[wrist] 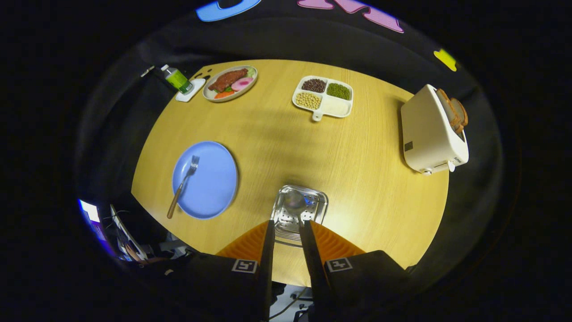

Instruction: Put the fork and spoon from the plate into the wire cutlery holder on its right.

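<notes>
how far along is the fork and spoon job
Roughly halfway, it seems. A spoon already lies in the wire cutlery holder, just ahead of the fingers. The gripper is open above it, holding nothing. The fork remains on the blue plate.

Open surface mid-way, things ringed around it

The jaws stand slightly parted over the wire cutlery holder (298, 209). Between it and the blue plate (205, 180) runs bare surface (277, 138); the toaster (432, 132), divided dish (323, 97) and food plate (229, 83) crowd the far side.
</notes>
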Demonstrator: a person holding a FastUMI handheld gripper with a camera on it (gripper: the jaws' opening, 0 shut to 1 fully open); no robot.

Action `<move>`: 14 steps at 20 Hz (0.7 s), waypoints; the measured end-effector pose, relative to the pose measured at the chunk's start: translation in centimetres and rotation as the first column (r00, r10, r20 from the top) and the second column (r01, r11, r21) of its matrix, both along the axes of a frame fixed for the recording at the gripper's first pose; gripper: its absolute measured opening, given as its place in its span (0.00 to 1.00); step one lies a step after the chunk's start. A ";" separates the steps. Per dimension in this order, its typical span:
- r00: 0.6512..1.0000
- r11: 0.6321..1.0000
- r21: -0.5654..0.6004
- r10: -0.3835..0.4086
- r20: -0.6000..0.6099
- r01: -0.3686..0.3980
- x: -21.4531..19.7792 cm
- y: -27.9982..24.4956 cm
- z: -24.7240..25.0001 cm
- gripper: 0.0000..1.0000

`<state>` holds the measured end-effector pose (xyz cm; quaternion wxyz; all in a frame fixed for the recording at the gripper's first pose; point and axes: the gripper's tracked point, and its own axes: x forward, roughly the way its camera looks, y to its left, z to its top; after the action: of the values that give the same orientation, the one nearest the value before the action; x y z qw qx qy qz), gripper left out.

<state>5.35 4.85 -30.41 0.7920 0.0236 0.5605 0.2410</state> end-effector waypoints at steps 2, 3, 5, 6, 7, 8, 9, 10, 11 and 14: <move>0.999 0.998 0.055 -0.021 0.031 0.019 -0.8 2.3 1.7 0.41; 0.999 0.997 0.080 -0.024 0.041 0.021 -1.2 3.7 2.3 0.41; 0.998 0.991 0.131 -0.018 0.054 0.011 -2.2 6.5 3.3 0.46; 0.999 0.988 0.156 -0.011 0.053 0.003 -2.9 8.2 3.5 0.48; 0.999 0.985 0.175 -0.008 0.053 -0.001 -3.4 9.7 3.5 0.50; 0.999 0.982 0.188 -0.001 0.049 -0.008 -3.9 11.4 3.2 0.53; 0.999 0.980 0.197 0.004 0.043 -0.013 -4.3 12.8 2.8 0.57; 0.999 0.979 0.201 0.006 0.035 -0.013 -4.6 14.2 2.4 0.57; 1.000 0.978 0.207 0.006 0.024 -0.011 -4.9 15.6 1.9 0.57; 1.000 0.976 0.218 -0.011 0.002 0.010 -5.3 19.7 0.4 0.57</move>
<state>0.01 24.50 -29.98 0.7867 0.1127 0.5294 0.2968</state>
